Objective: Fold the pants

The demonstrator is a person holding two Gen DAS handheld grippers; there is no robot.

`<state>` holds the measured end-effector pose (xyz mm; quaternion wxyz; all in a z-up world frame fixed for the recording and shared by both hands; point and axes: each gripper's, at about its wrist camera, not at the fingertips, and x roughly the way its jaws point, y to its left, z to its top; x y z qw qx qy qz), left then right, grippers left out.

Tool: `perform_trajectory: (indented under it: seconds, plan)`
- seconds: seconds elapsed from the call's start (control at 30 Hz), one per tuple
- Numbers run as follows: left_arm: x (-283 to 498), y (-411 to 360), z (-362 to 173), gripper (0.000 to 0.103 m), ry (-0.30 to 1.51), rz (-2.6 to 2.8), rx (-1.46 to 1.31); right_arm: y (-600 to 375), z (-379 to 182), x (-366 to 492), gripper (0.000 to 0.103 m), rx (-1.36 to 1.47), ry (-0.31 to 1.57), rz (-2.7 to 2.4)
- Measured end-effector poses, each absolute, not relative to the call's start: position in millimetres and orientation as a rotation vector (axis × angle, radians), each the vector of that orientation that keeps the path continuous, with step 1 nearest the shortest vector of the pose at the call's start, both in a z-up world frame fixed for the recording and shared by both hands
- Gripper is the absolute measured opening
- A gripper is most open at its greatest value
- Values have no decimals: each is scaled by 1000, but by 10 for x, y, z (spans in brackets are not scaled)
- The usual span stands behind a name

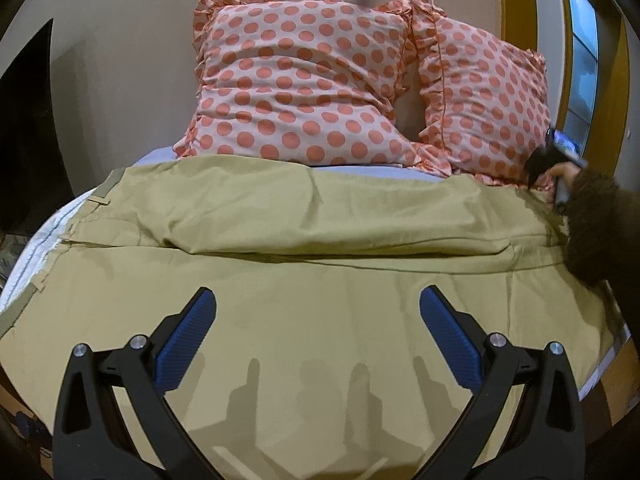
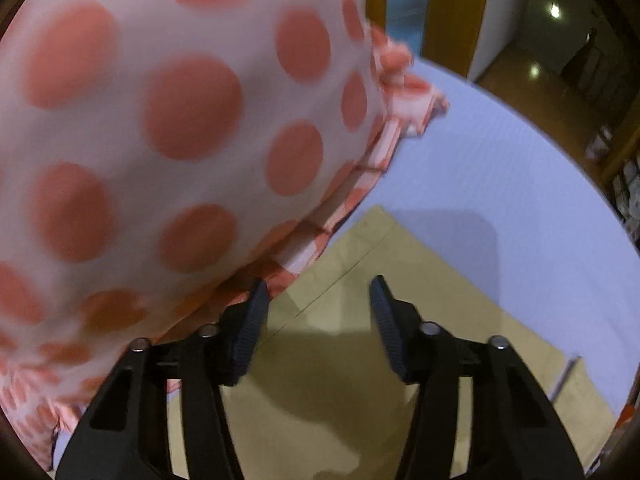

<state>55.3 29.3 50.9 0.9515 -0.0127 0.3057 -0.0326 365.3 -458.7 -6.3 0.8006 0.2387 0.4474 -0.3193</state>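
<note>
Hovering low at the bottom of the left wrist view, the left gripper had its blue-padded jaws spread wide over the khaki pants and pinched nothing. The pants lay spread flat across the middle of that frame on the pale bed sheet, with their waistband and belt loops at the left edge and a long fold ridge running across the centre. Farther on, at the right edge, the right gripper showed beside a dark fuzzy sleeve. In the right wrist view, the right gripper also held its jaws apart, empty, above a hemmed corner of the pants in the lower centre. Beyond the pants, two polka-dot pillows stood against the wall in the upper centre, one of them blurred and filling the upper left of the right wrist view.
</note>
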Motion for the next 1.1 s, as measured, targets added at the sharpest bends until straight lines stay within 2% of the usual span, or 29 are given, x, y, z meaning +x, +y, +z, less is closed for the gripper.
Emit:
perform_trajectory:
  seconds: [0.03,0.1,0.17,0.23,0.37,0.53,0.63,0.77,0.87,0.9,1.1]
  plan:
    - [584,308,497,101,626,-77,-40,-4592,-84,3647,31,502,947,-691]
    - [609,350,453,101,637,-102,-77,-4612,-134,3599,17,473,912,-685]
    - [635,379,423,101,648,-111,-106,-4657,-173,3539,14,458,880,-659]
    - [638,403,393,101,659,-104,-130,-4706,-221,3396,5,461,839,-605]
    - [562,430,429,101,641,-90,-127,-4930,-250,2951,3,645,724,-489]
    - [437,561,492,101,608,-62,-145,-5040,46,1694,1,801,519,-262]
    - [423,702,545,101,599,-53,-195,-4971,149,1114,1,858,498,-209]
    - [456,855,660,101,582,-47,-255,-4935,-82,629,5,982,612,-156]
    - [492,920,770,101,571,-41,-283,-4822,-207,571,28,1096,705,-112]
    - [476,946,812,101,566,-33,-291,-4775,-192,594,38,1081,710,-100]
    - [410,1038,857,101,567,9,-292,-4664,-294,790,40,1120,768,-102]
